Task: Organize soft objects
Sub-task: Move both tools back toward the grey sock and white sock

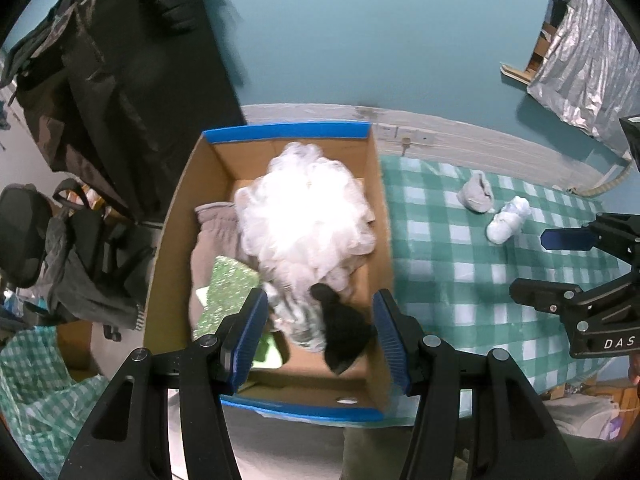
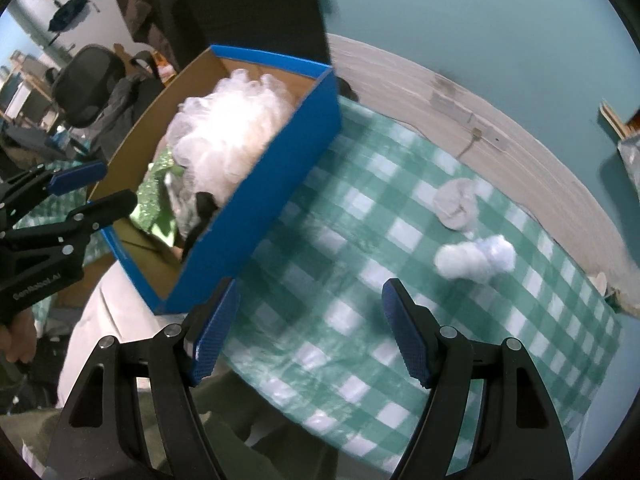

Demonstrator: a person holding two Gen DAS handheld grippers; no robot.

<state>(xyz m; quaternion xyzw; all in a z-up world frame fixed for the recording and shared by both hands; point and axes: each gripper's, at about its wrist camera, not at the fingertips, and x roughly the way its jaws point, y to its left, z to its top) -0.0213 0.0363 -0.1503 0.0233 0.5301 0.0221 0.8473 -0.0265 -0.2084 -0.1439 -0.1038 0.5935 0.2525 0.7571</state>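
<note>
Checked tablecloth [image 2: 320,312] on a table against a teal wall; sorting unfinished.
My left tongs [image 1: 320,336] hang spread and empty over the box [image 1: 288,130]; my right tongs [image 2: 310,328] are spread and empty beside it. Beyond the box lie two soft, light bundles, one grey [image 2: 456,204], one white [image 2: 474,260]; I would pinch each across its middle.

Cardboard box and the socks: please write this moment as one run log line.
cardboard box: holds white mesh pouf, black sock | table: grey sock, white sock | both jaws open, empty
</note>
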